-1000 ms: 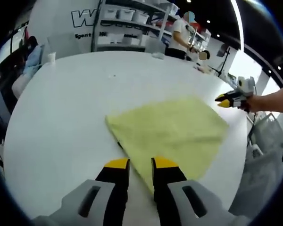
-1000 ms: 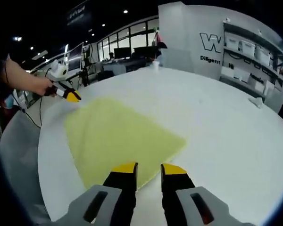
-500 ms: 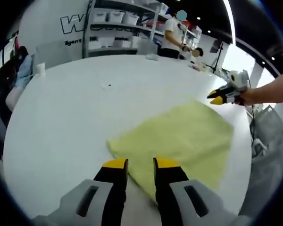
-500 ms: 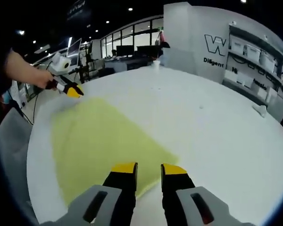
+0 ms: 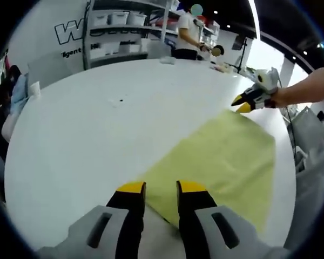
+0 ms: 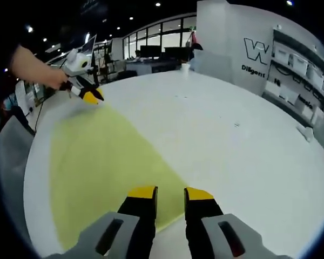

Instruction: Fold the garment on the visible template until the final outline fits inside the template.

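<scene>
White round table [image 5: 86, 129]; yellow folded garment [image 5: 221, 162] flat on it near edge, small dark speck [image 5: 120, 100] mid-table.

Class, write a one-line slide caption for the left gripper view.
Left gripper open at the near corner of a yellow cloth on a white table; right gripper at its far corner.

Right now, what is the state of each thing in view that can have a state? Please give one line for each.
Yellow cloth: lying flat and spread out on the white table, not lifted.
Left gripper: jaws open with a small gap, over the near edge of the cloth, holding nothing.
Right gripper: jaws open with a small gap, at the cloth's edge, holding nothing.
</scene>
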`<state>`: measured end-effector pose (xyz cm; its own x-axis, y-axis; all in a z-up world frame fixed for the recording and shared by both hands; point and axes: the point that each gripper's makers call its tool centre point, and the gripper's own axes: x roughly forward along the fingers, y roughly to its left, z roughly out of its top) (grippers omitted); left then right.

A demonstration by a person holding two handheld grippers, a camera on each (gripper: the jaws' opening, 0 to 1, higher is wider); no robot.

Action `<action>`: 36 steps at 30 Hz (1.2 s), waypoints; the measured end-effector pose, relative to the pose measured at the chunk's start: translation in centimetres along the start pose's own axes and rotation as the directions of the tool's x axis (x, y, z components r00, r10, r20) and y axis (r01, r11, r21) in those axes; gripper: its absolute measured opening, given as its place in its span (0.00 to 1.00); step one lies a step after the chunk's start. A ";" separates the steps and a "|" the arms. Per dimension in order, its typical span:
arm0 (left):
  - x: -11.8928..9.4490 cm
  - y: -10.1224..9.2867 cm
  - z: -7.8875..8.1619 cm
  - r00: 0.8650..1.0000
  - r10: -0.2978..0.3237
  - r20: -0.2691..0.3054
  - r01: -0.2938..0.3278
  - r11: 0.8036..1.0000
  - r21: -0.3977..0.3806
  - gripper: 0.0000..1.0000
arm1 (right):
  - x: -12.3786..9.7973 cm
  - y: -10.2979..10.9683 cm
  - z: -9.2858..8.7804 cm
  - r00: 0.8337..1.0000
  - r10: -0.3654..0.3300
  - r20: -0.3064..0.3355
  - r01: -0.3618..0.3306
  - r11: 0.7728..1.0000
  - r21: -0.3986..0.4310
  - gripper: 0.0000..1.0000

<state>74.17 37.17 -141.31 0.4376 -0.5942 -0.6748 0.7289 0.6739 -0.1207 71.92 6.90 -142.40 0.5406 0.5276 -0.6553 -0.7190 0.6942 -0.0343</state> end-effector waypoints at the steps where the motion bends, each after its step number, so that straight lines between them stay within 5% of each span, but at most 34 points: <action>1: 0.3 0.1 0.1 1.000 -0.003 -0.003 0.003 1.000 0.005 0.21 | 0.1 -0.1 0.0 1.000 0.002 -0.002 -0.002 1.000 -0.001 0.13; 17: 2.3 0.8 -1.6 0.991 -0.038 -0.127 0.047 0.996 0.074 0.21 | 1.5 -0.7 -1.1 0.997 0.018 -0.080 -0.023 0.998 -0.059 0.11; 29: 2.3 2.0 -1.6 0.991 0.007 -0.137 0.007 0.995 0.103 0.00 | 1.8 -1.3 -1.4 0.996 0.012 -0.087 -0.016 0.999 -0.043 0.06; 36: 2.3 2.0 -1.6 0.990 0.019 -0.142 -0.001 0.992 0.122 0.00 | 1.7 -1.6 -1.4 0.996 -0.001 -0.095 -0.004 0.999 -0.054 0.00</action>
<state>75.80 37.80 -144.29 0.3720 -0.5132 -0.7734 0.7874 0.6158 -0.0298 73.41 5.97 -144.55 0.4978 0.4780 -0.7237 -0.7435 0.6648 -0.0723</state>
